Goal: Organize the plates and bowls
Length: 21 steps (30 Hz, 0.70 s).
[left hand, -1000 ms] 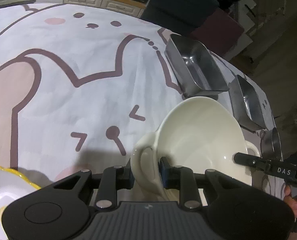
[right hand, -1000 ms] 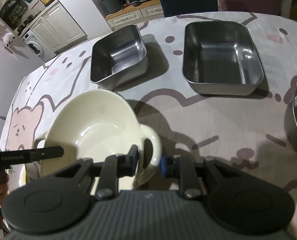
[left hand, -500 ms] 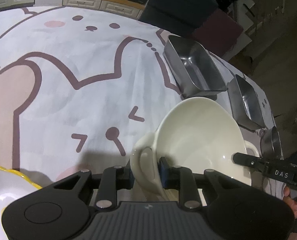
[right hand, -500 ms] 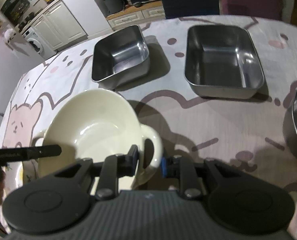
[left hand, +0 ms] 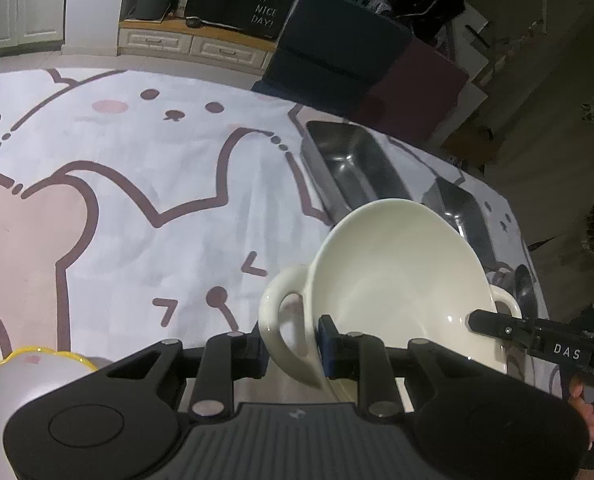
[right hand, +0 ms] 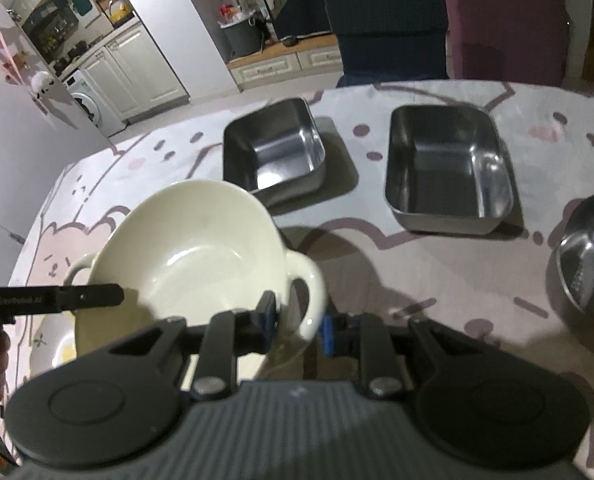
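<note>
- The cream bowl (left hand: 401, 280) with two loop handles is off the tablecloth (left hand: 137, 184), held between both tongs above its own shadow, a little in front of the steel trays.
- The left gripper (left hand: 293, 350) is clamped on the bowl's left handle (left hand: 283, 320); one pad sits outside the loop, the other against the bowl wall.
- The right gripper (right hand: 295, 326) grips the opposite handle (right hand: 309, 300) the same way, with the loop pinched between its pads.
- Both grips are narrow, on glazed, rounded ceramic. If one hand rises or turns faster than the other, I judge the bowl could twist in the pads and slip out.
- The bowl already looks tipped, its far rim higher than the near side; more tilt would load one handle more than the other.
- Just behind the bowl stands the square steel tray (right hand: 275, 158), with the larger steel tray (right hand: 449, 164) beside it. A low carry could clip a tray rim.
- A round steel bowl (right hand: 587, 252) lies at the right edge, well apart.
- A yellow-rimmed plate (left hand: 25, 392) sits near the left hand; lowering blindly there could knock it.
</note>
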Motion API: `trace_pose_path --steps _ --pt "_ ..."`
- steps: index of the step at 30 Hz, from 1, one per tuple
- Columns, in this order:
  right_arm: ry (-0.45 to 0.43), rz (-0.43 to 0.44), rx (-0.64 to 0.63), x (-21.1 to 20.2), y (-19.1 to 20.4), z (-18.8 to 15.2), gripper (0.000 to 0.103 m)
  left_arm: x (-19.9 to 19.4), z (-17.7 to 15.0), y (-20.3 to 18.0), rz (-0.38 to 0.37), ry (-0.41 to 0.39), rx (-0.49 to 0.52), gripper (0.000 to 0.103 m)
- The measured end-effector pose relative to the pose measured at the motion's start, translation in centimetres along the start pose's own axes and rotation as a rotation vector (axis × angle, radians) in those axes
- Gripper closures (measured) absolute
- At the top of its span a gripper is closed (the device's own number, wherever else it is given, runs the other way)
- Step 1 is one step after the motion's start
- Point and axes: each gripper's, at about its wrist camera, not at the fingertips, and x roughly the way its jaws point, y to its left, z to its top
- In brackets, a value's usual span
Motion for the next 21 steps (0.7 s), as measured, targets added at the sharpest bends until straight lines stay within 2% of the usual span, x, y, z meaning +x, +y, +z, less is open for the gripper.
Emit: trace_pose_path --steps 10,21 --pt "-0.057 0.0 0.0 -5.0 0.1 -1.6 0.077 -4.4 -1.9 -2.9 -0.029 -0.039 0.03 0.077" --pt "-0.107 0.0 0.014 -10.3 0.0 -4.8 0.077 -8.5 -5.4 -6.0 -0.048 -0.072 0.074 0.077"
